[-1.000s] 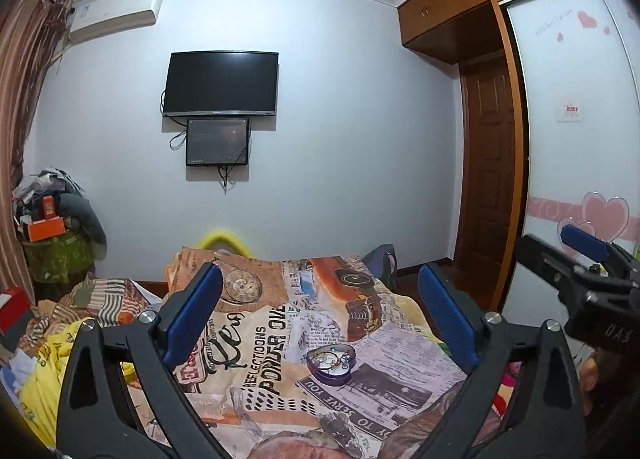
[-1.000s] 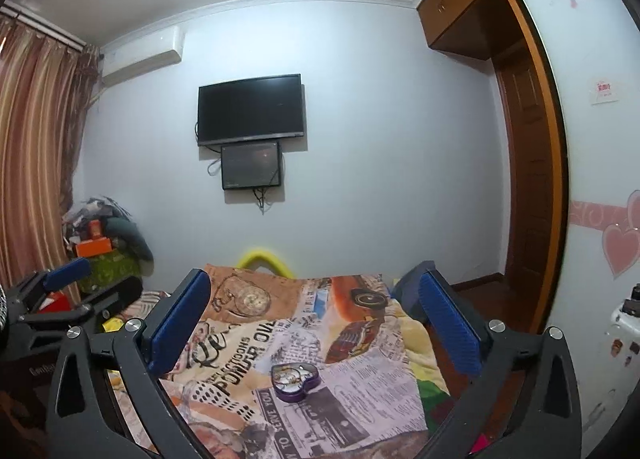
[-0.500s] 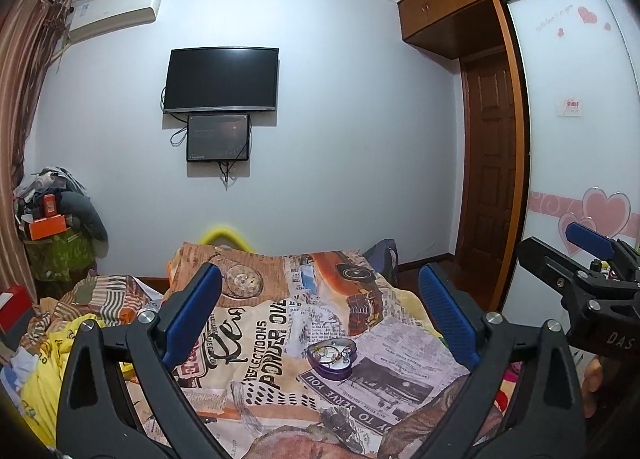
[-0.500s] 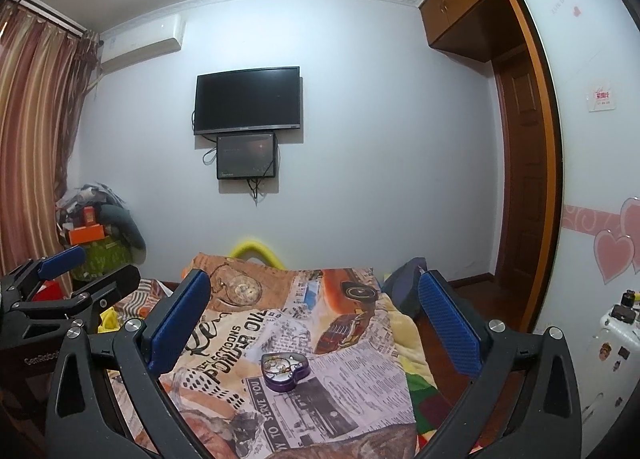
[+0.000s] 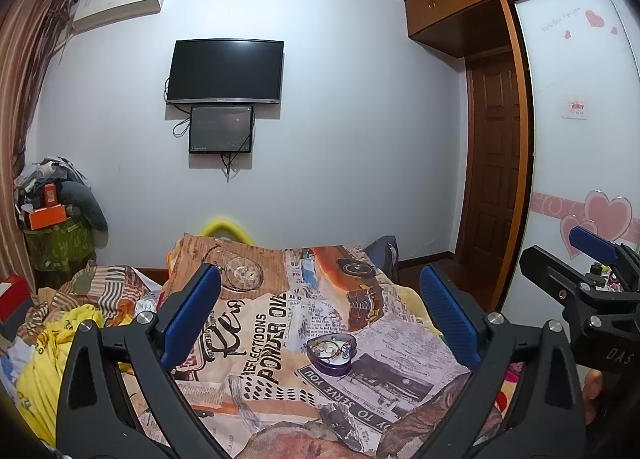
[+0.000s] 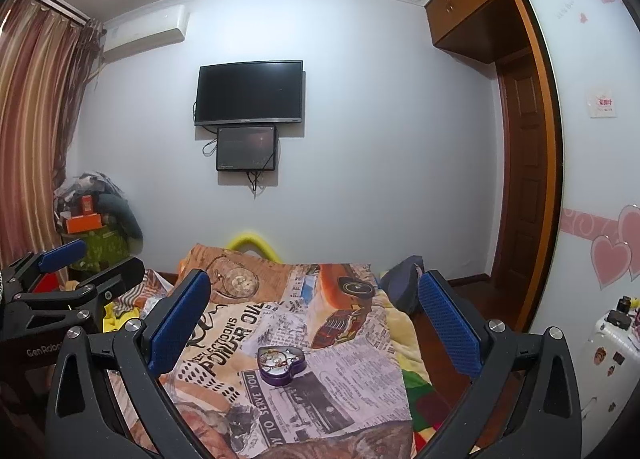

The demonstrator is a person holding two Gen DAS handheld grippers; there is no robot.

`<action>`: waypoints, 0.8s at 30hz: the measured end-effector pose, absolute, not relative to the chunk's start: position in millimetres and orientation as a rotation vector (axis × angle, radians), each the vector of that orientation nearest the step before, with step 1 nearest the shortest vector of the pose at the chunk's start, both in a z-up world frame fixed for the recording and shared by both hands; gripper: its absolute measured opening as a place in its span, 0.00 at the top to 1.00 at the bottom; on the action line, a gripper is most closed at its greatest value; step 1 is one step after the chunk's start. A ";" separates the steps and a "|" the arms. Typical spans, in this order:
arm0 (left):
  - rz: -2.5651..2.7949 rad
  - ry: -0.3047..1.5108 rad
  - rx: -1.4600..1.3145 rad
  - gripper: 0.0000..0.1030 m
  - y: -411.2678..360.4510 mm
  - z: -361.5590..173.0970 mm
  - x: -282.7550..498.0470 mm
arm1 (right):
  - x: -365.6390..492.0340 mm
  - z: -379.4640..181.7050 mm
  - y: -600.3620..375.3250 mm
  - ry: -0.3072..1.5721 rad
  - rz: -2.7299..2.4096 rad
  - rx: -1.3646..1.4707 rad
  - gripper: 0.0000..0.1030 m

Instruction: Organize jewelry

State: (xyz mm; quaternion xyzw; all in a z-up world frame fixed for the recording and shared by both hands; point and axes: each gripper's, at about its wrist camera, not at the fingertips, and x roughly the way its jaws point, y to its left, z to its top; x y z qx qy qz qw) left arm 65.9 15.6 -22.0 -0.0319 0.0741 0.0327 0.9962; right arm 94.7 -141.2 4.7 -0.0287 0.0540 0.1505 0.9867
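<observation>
A purple heart-shaped tin [image 5: 331,351] lies open on the printed bedspread [image 5: 256,343], with a tangle of jewelry inside; the right wrist view shows the same tin [image 6: 281,363]. My left gripper [image 5: 320,299] hangs above and short of the tin, open, nothing between its blue pads. My right gripper [image 6: 316,307] is likewise open and empty, held above the tin. Each gripper shows in the other's view: the right one [image 5: 576,259] at the right edge, the left one [image 6: 92,263] at the left edge.
A pile of yellow and striped clothes [image 5: 60,323] lies on the bed's left side. Clutter with an orange box [image 5: 46,215] stands in the left corner. A television [image 5: 226,71] hangs on the far wall. A wooden door [image 5: 496,163] and a wardrobe panel [image 5: 580,139] are at right.
Both wrist views have tilted and shifted slightly; the tin sits a little higher in the frames. Both grippers stay open and empty.
</observation>
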 end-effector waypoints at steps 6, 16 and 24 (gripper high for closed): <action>0.067 0.153 -0.071 0.02 18.1 -21.2 68.2 | 94.0 6.4 -141.2 0.114 0.304 -0.063 0.00; 0.068 0.161 -0.081 0.02 21.3 -23.7 69.4 | 94.7 6.7 -140.8 0.119 0.304 -0.061 0.00; 0.066 0.162 -0.079 0.01 20.9 -24.0 69.6 | 95.9 6.6 -142.4 0.126 0.304 -0.053 0.00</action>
